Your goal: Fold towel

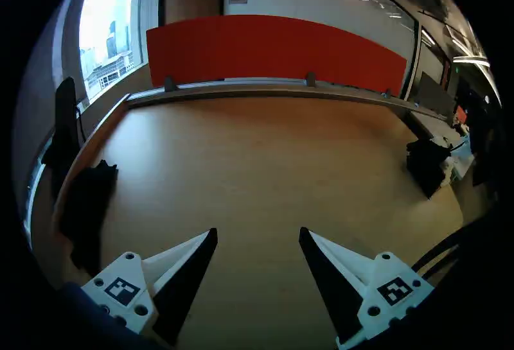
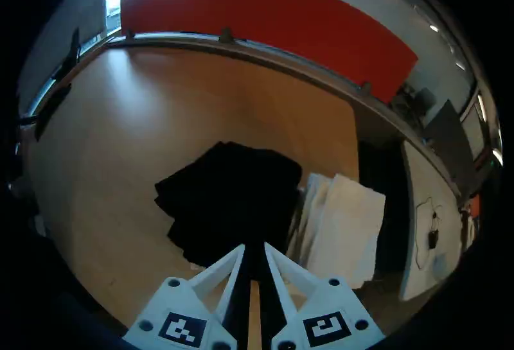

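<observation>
Black towel [image 2: 231, 196] pinched at near edge by right gripper [image 2: 254, 246]; left gripper [image 1: 258, 234] hovers spread over table [image 1: 257, 151].

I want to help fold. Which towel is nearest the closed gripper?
The black towel: the right gripper points at its near edge. The white towels lie off to the side.

A light wooden table [image 1: 257, 157] bears a crumpled black towel [image 2: 231, 202]; folded white towels [image 2: 344, 228] lie just beside it at the table's edge.
</observation>
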